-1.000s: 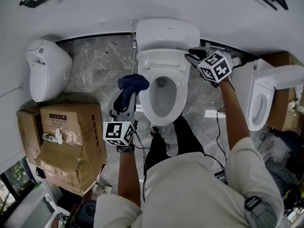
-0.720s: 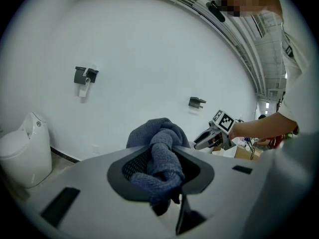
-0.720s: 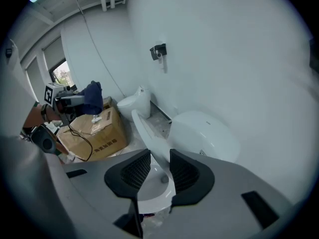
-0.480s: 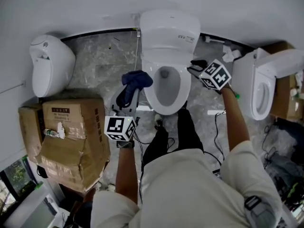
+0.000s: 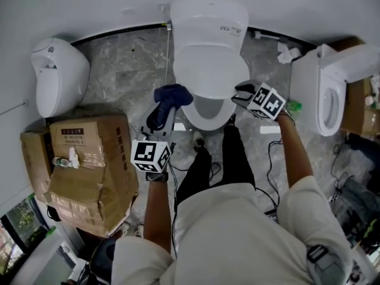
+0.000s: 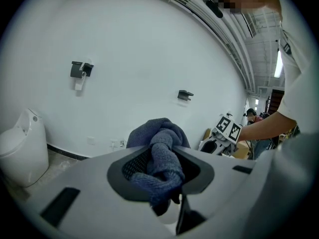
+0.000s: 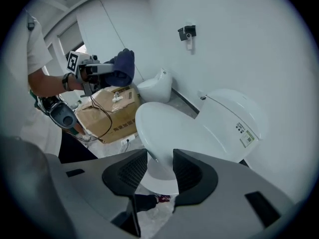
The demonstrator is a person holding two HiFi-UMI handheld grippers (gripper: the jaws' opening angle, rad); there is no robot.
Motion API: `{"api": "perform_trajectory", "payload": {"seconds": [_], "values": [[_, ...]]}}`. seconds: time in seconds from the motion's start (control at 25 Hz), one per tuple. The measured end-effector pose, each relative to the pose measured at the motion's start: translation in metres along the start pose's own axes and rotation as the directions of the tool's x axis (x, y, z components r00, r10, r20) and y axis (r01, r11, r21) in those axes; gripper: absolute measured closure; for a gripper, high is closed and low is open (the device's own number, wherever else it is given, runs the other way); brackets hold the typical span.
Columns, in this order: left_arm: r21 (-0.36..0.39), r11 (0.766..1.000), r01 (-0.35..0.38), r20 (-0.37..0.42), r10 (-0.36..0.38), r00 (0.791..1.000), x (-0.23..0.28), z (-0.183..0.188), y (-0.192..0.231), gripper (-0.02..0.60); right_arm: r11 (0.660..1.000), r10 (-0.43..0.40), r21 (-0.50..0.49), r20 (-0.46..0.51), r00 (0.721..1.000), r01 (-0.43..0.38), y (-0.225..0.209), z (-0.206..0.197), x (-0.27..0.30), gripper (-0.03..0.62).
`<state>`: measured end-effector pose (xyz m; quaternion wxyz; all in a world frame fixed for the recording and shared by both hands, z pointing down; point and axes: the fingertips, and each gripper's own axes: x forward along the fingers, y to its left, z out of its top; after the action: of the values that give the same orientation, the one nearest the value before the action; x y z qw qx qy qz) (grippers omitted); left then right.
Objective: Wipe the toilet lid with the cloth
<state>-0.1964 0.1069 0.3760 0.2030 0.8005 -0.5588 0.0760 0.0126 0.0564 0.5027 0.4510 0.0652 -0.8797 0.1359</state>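
**Foreground.** The person's pale shirt [image 5: 237, 230] fills the lower frame, both forearms reaching forward. A battered cardboard box [image 5: 89, 165] stands on the floor beside the left forearm.

**Grippers.** The left gripper [image 5: 162, 110], held just left of the bowl, is clamped on a dark blue cloth [image 5: 171, 94]. The cloth bunches between and above the pads. It hangs clear of the toilet and touches nothing else. The right gripper [image 5: 239, 94] sits at the right front edge of the toilet lid [image 5: 211, 70]. Its jaws have just been opening and now stand apart. The lid's front rim shows in the gap, with neither pad pressing on it.

**Change.** A second ago the lid stood upright against the cistern [image 5: 208, 13], leaving seat and bowl exposed. Now it is swung down over them, and only the front of the seat [image 5: 206, 116] shows beneath. In the right gripper view the lid looks slightly tilted, perhaps not fully settled.

**Significance.** The lid's top face is now presented for wiping, and the release suggests the lowering step is done. Wiping has not begun. The likely next move is to carry the cloth across onto the lid.

**Background.** A white fixture [image 5: 56, 79] at left and a second toilet [image 5: 323, 97] at right stand well apart from the work.
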Motion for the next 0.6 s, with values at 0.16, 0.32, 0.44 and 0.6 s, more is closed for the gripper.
{"api": "perform_trajectory", "payload": {"seconds": [0.16,0.32,0.44,0.6], "values": [[-0.008,1.000,0.009,-0.016,-0.009,1.000,0.001,-0.014,-0.003,0.471,0.996,0.085,0.041,-0.012,0.996,-0.084,0.020,-0.015,0.013,0.411],[-0.021,1.000,0.010,-0.031,-0.010,0.999,0.005,-0.026,-0.007,0.472,0.988,0.140,0.072,-0.062,0.988,-0.135,0.044,-0.040,0.035,0.411],[-0.029,0.999,0.013,-0.042,-0.015,0.999,0.007,-0.036,-0.011,0.471,0.987,0.139,0.097,-0.112,0.984,-0.129,0.064,-0.066,0.057,0.411],[-0.034,0.999,0.022,-0.065,-0.024,0.998,0.016,-0.056,-0.012,0.471,0.977,0.151,0.172,-0.138,0.979,-0.126,0.080,-0.092,0.088,0.413]]}}
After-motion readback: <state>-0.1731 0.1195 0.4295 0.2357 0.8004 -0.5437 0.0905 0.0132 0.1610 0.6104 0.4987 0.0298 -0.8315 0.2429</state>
